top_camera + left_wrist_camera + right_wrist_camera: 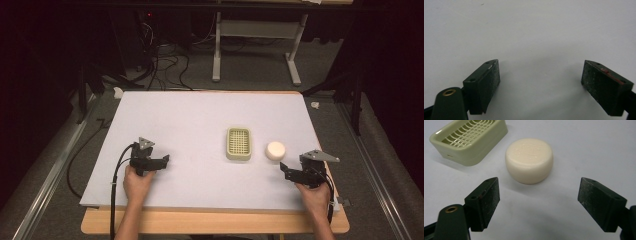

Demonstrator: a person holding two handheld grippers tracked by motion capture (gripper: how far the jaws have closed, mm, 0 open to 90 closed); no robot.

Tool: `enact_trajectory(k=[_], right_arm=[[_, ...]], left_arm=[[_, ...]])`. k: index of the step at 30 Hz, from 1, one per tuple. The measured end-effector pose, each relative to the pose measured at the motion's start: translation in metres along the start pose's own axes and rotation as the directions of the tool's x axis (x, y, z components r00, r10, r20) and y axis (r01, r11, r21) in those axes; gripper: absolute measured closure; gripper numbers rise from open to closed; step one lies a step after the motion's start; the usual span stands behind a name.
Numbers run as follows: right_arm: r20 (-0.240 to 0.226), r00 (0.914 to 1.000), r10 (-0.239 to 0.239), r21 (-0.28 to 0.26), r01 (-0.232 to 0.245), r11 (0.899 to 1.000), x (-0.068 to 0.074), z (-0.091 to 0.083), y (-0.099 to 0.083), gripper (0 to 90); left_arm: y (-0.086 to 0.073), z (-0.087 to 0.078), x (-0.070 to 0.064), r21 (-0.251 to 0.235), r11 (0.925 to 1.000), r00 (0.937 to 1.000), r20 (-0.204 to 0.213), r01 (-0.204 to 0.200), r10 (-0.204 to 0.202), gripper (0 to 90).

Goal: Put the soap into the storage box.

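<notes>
Right gripper view pretty much tells it: the round soap bar (pixel 529 160) sits on the counter (pixel 586 150) just ahead of the right gripper (pixel 539 202), a touch toward its left finger, and the fingers are spread wide with nothing between them. No long axis to line up with, it's a round puck. Soap dish (pixel 471 141) is further out past the soap, off to the left, near it but not touching. High view shows the left gripper (pixel 165 160) well apart from both, its fingers also wide open and empty over bare counter. My guess is the right one is the obvious pick to reach forward
</notes>
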State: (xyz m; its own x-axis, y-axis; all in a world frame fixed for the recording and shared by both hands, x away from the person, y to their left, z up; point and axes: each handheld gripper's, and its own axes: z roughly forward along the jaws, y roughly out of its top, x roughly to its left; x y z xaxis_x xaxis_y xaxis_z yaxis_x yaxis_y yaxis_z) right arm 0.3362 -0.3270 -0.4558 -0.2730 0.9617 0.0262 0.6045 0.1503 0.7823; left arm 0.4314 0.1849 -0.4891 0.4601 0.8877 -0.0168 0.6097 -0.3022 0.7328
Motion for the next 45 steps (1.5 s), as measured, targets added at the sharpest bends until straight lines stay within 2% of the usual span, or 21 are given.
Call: enact_trajectory(k=[15, 31, 36, 45], right_arm=[[-0.014, 0.9997, -0.019, 0.012, 0.019, 1.0, 0.012, 0.015, 0.016, 16.6], [0.022, 0.9995, -0.024, 0.046, 0.023, 0.999, 0.015, 0.041, 0.038, 14.8], [0.039, 0.9991, -0.018, 0.074, 0.015, 0.997, 0.014, 0.054, 0.038, 14.7], [0.051, 0.9987, 0.006, 0.099, -0.011, 0.995, 0.011, 0.067, 0.035, 15.2]], left_arm=[[0.0, 0.0, 0.0, 0.0, 1.0, 1.0, 0.0, 0.0, 0.0, 15.8], [0.0, 0.0, 0.0, 0.0, 1.0, 1.0, 0.0, 0.0, 0.0, 15.8], [0.0, 0.0, 0.0, 0.0, 1.0, 1.0, 0.001, 0.0, 0.0, 15.8], [0.0, 0.0, 0.0, 0.0, 1.0, 1.0, -0.001, -0.001, 0.001, 15.8]])
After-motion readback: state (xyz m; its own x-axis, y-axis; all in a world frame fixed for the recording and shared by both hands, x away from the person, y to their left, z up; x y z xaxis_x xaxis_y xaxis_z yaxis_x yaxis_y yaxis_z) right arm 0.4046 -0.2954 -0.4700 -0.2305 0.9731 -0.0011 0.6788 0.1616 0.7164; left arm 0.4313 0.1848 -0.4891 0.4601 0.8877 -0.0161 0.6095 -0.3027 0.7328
